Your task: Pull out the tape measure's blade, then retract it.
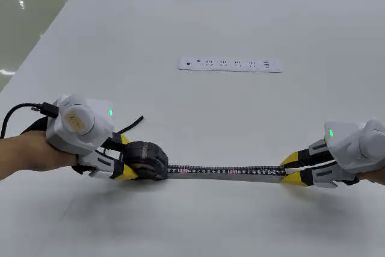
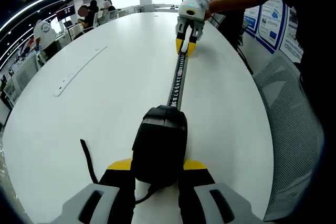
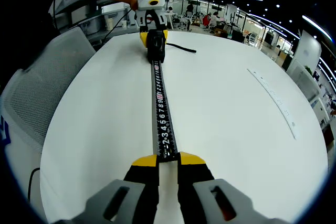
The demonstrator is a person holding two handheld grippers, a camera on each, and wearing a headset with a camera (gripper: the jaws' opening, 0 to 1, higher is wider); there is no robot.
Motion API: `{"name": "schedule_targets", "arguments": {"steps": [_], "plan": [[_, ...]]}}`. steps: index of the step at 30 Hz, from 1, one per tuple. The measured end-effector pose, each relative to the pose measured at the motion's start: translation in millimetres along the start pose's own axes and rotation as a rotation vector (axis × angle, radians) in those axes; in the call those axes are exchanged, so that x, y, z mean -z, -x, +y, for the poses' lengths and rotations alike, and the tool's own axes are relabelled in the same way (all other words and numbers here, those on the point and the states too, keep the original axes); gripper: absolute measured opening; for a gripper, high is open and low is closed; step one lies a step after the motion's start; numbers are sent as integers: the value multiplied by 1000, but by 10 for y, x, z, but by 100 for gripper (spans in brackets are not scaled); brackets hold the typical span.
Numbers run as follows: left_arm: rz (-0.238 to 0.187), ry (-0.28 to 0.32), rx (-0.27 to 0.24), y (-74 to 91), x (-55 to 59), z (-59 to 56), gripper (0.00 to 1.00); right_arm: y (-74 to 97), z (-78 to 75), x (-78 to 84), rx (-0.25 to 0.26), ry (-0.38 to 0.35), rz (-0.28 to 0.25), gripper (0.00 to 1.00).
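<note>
Blade pulled out, both ends held, running along the tabletop's near edge.
My left hand-held gripper [image 1: 128,162] is clenched on the chunky black plastic tape measure case [image 1: 146,161]. My right hand-held gripper [image 1: 291,168] pinches the tip of the grey numbered metal blade [image 1: 225,171], which lies flat on the white tabletop [image 1: 180,22]. Risk: if the tip slips from the right jaws, the spring whips the blade back, or the case twists loose. Numerals 1 to 9 read near the tip; no brand legible. The white power strip [image 1: 230,64] sits mid-tabletop, well apart.

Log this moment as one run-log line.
left gripper: shut on black tape measure case | right gripper: shut on grey numbered blade tip | blade: extended along white table
</note>
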State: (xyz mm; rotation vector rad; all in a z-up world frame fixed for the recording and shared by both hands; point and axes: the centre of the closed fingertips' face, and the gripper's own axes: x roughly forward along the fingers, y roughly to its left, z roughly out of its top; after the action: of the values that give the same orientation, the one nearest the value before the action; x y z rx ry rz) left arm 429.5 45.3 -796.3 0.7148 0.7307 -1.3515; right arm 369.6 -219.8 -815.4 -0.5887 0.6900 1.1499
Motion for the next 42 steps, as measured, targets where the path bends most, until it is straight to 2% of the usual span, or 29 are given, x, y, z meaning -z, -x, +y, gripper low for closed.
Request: {"name": "schedule_targets", "arguments": {"steps": [10, 16, 20, 23, 24, 27, 28, 31, 42], "plan": [[1, 0, 0, -1, 4, -2, 28, 49, 1, 87, 11, -13, 18, 10], [0, 2, -5, -2, -1, 0, 29, 39, 14, 84, 10, -12, 32, 11], [-9, -5, -8, -3, -4, 3, 29, 30, 26, 86, 12, 24, 58, 12], [7, -7, -7, -14, 1, 6, 30, 27, 36, 81, 21, 46, 67, 14], [15, -2, -5, -23, 14, 7, 30, 35, 34, 104, 30, 33, 82, 16], [67, -30, -21, -33, 133, 24, 32, 27, 33, 81, 32, 38, 68, 28], [66, -18, -20, -25, 161, 10, 33, 31, 13, 84, 42, 36, 68, 29], [51, 7, -22, 31, 199, -30, 36, 46, 28, 83, 46, 22, 65, 31], [-28, 94, -82, 249, 264, -108, 49, 224, 80, 113, 103, -57, 62, 54]]}}
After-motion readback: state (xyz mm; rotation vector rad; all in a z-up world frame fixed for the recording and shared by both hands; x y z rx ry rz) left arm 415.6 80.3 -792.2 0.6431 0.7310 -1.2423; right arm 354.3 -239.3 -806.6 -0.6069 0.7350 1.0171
